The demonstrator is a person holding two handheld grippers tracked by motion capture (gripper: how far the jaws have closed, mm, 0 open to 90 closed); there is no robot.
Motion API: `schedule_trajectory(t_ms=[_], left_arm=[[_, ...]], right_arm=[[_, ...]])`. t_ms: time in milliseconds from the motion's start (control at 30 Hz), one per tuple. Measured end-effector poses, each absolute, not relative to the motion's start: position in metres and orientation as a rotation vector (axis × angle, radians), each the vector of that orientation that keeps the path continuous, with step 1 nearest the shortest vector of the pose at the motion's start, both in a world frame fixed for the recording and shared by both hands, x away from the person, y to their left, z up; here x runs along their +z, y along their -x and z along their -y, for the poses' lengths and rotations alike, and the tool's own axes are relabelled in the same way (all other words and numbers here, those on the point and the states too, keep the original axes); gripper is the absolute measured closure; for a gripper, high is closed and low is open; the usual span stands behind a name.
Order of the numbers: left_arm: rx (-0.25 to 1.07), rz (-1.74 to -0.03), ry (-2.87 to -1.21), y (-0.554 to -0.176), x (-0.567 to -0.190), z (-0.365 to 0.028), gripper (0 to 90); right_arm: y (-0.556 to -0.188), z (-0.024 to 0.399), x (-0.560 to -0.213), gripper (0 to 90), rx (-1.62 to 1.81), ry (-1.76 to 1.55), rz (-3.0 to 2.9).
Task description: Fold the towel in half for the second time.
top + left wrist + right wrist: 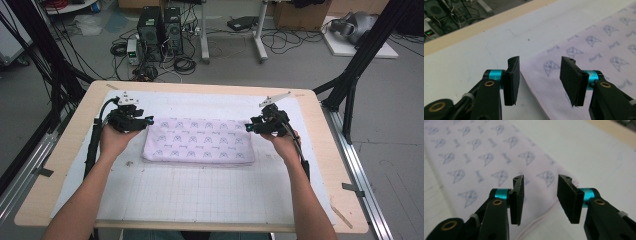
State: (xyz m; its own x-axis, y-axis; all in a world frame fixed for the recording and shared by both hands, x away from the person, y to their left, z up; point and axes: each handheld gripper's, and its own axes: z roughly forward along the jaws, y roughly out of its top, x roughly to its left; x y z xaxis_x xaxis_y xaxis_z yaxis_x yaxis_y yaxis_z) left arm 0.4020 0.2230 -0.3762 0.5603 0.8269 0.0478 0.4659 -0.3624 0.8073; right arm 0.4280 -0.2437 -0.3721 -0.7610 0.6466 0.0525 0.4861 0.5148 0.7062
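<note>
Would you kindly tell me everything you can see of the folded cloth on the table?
The folded cloth is pale lilac-white, printed with small repeated bluish motifs and short script words. It looks like thin, soft fabric, folded into a flat rectangle of several layers whose stacked edges show along its side and at a corner. It lies flat on the white gridded mat, long side across the table. Nothing grips it: the left gripper and right gripper sit open at its two far corners.
</note>
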Motion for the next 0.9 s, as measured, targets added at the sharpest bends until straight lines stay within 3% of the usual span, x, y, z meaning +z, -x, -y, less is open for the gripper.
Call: schedule_trajectory(t_ms=[133, 200, 233, 300, 600, 667, 900], left_arm=[[0.520, -0.980, -2.024, -0.378, -0.393, -0.225, 56.4], [0.475, -0.934, -2.066, -0.367, -0.403, -0.223, 68.5], [0.457, -0.903, -2.097, -0.363, -0.408, -0.222, 82.9], [0.441, -0.884, -2.135, -0.355, -0.415, -0.220, 86.3], [0.429, -0.890, -2.178, -0.343, -0.435, -0.229, 78.7], [0.429, -0.888, -2.174, -0.342, -0.435, -0.228, 77.4], [0.402, -0.917, -2.096, -0.335, -0.425, -0.231, 54.5]], right_arm=[[-0.407, 0.241, -0.384, 65.3, 1.096, -0.932, -2.587], [-0.396, 0.237, -0.392, 67.7, 1.105, -0.913, -2.609], [-0.392, 0.235, -0.396, 67.7, 1.093, -0.911, -2.620], [-0.385, 0.232, -0.404, 69.5, 1.085, -0.906, -2.646], [-0.368, 0.231, -0.422, 67.0, 0.974, -0.918, -2.706], [-0.368, 0.229, -0.420, 63.0, 0.989, -0.915, -2.688], [-0.362, 0.223, -0.406, 45.3, 1.085, -0.875, -2.591]])
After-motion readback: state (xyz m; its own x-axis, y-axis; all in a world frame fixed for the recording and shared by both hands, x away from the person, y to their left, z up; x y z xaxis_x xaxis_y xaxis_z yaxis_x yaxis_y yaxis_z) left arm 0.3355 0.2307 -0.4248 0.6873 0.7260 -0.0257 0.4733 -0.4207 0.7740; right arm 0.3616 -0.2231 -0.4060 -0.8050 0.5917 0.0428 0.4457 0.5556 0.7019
